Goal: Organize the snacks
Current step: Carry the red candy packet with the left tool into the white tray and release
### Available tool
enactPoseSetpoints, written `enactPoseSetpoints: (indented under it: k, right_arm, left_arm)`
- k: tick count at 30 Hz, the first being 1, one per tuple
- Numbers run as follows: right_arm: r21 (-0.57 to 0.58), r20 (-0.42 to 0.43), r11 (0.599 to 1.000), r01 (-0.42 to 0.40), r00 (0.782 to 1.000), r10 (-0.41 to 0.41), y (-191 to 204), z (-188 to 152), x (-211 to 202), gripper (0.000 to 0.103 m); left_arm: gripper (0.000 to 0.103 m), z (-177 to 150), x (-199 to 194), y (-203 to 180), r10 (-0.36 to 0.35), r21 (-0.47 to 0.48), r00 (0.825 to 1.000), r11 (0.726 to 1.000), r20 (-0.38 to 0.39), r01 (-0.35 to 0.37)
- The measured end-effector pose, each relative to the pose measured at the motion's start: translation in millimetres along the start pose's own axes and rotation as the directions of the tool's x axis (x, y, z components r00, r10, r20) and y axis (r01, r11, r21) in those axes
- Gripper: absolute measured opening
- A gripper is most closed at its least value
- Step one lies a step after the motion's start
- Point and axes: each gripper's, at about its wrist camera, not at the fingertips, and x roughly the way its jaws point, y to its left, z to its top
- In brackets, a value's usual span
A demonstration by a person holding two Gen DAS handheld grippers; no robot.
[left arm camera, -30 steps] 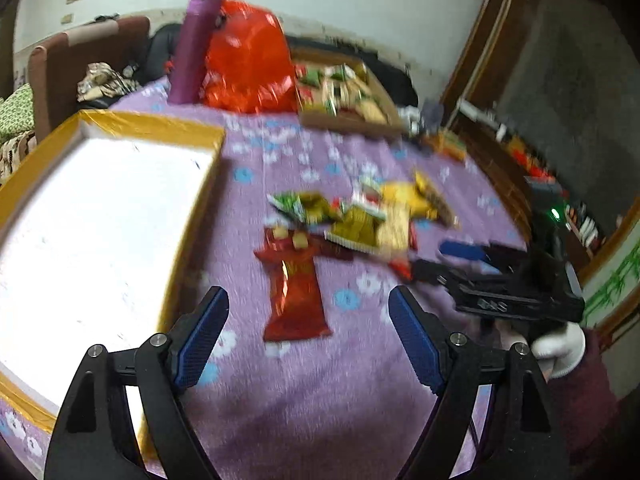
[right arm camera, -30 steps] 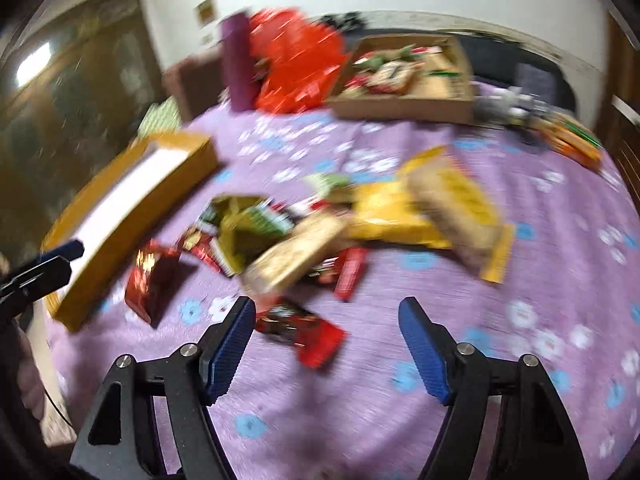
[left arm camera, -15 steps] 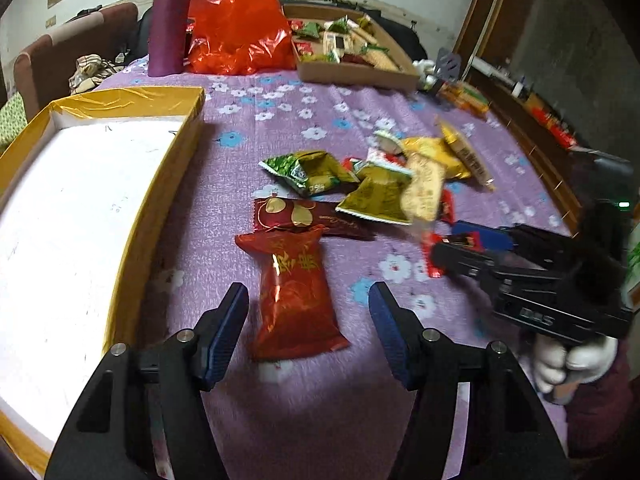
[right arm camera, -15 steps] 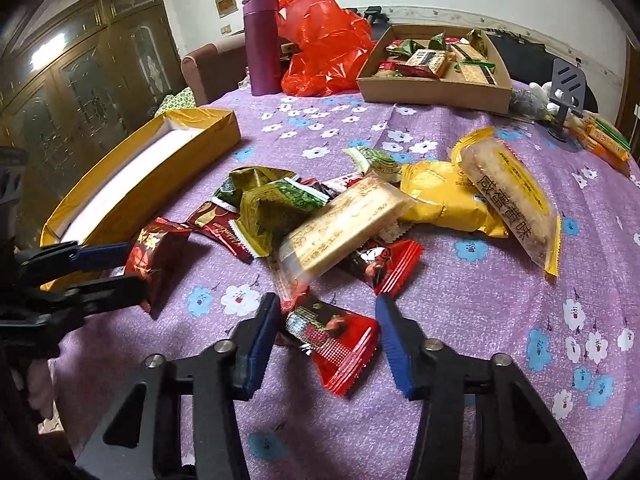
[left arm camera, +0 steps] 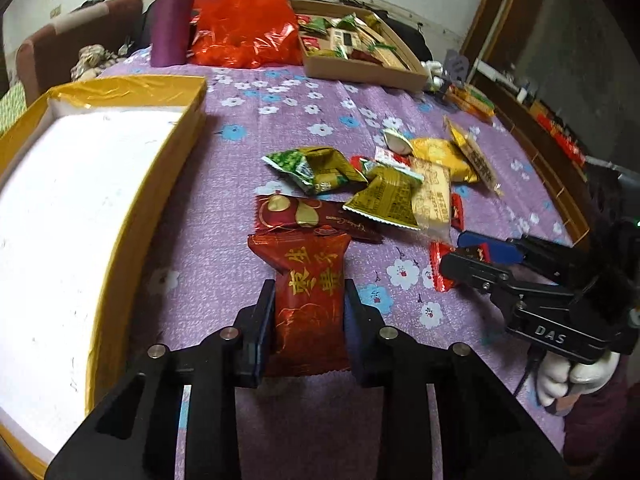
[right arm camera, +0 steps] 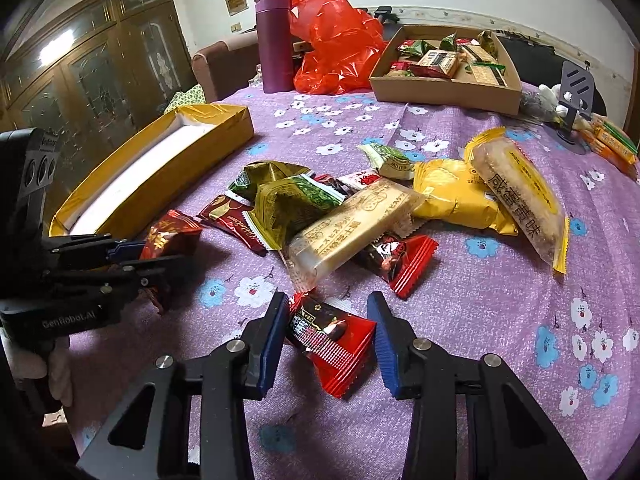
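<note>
In the left view the left gripper (left arm camera: pixel 309 304) pinched a red packet (left arm camera: pixel 310 300) lying on the table (left arm camera: pixel 280 120) beside the gold box (left arm camera: pixel 120 92) at its left edge, while in the right view the right gripper (right arm camera: pixel 329 334), jaws spread, straddled a red bar (right arm camera: pixel 334 338) near the table's front edge, snacks filling the far cardboard tray (right arm camera: pixel 440 90).

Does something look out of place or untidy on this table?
Yes. The snack packets lie in a loose heap on the purple cloth, some overlapping, while the yellow box beside them shows no snacks inside. The left gripper is shut on a dark red packet.
</note>
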Motion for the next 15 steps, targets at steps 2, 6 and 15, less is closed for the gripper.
enactPoseSetpoints:
  k: [2,6,15]
  right_arm:
    - [0.008,0.001,1.0,-0.01,1.0,0.01,-2,0,-1,0.039]
    - [0.032,0.006,0.999,0.0,1.0,0.0,-5,-1,-2,0.039]
    - [0.118,0.019,0.993,0.015,1.0,-0.018,-3,-11,-21,0.024]
  left_arm:
    - [0.028,0,-8,5,-0.023,-0.026,1.0,0.999,0.018,0.023]
    - [0.028,-1,-31,12,-0.046,-0.045,0.996,0.998,0.074,0.05]
    - [0.028,-3,-86,52,-0.053,-0.106,0.979,0.992,0.198,0.075]
